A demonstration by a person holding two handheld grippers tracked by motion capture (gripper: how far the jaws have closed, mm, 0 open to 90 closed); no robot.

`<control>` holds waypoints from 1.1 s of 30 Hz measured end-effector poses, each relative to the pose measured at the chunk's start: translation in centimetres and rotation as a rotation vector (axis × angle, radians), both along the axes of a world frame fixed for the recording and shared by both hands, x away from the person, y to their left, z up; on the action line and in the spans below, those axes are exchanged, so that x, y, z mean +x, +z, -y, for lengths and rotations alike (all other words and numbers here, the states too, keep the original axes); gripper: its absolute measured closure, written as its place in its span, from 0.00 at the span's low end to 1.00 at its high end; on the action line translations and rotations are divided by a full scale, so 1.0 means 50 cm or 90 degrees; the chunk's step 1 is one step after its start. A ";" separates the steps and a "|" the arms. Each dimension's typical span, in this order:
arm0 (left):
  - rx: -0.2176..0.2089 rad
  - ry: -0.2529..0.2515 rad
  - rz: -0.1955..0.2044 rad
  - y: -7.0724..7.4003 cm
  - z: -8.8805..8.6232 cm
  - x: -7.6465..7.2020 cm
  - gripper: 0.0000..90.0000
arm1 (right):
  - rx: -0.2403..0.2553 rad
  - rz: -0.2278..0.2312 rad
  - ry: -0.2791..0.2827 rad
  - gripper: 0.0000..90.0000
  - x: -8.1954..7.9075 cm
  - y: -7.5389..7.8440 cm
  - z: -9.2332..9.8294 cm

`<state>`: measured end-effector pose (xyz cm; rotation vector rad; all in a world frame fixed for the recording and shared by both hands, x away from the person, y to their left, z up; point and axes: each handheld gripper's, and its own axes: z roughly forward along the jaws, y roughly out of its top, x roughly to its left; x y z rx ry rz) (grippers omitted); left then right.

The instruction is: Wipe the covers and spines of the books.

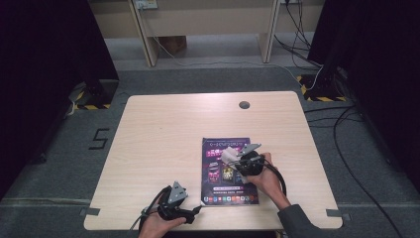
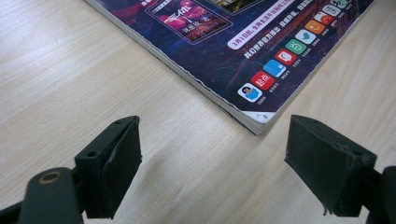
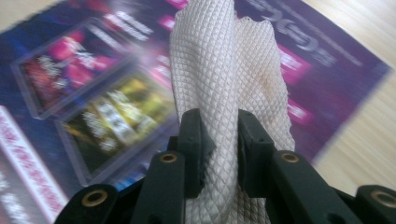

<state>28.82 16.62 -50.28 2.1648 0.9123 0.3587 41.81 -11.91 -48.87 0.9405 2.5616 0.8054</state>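
A purple magazine (image 1: 227,171) lies flat on the table's near middle. My right gripper (image 1: 236,159) hovers over the cover, shut on a bunched white textured cloth (image 1: 229,154). In the right gripper view the cloth (image 3: 219,88) is pinched between the two black jaws and rises above them, with the magazine cover (image 3: 84,93) blurred behind. My left gripper (image 1: 197,210) rests near the front edge, open and holding nothing. In the left gripper view its wide-apart jaws frame the magazine's near corner (image 2: 257,119), which lies a little beyond them.
The wooden table (image 1: 158,129) has a round cable hole (image 1: 244,104) at the back. Cables (image 1: 346,124) trail over the grey floor on the right. Black panels stand on both sides.
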 end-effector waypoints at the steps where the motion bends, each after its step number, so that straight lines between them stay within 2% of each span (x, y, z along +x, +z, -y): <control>1: 0.001 0.000 0.000 0.000 0.000 0.000 0.20 | -0.001 0.000 -0.010 0.83 0.003 0.000 0.008; 4: -0.001 0.000 0.000 0.000 0.001 0.000 0.20 | 0.004 0.001 -0.036 0.83 0.010 0.000 0.031; 10: 0.000 0.002 0.000 0.000 0.000 0.000 0.20 | 0.005 0.003 -0.063 0.83 0.017 0.000 0.053; 16: -0.001 0.003 0.000 0.000 0.000 0.001 0.20 | 0.004 0.002 -0.068 0.83 0.015 0.000 0.054; 21: -0.001 0.004 -0.001 0.000 0.000 0.002 0.19 | 0.003 0.000 -0.059 0.83 0.002 0.000 0.047; 28: -0.002 0.003 -0.002 -0.001 -0.001 0.003 0.19 | 0.001 0.000 -0.026 0.83 -0.018 -0.001 0.026; 33: -0.007 0.003 -0.008 0.002 -0.001 0.000 0.19 | 0.012 -0.003 -0.003 0.83 -0.028 -0.003 0.001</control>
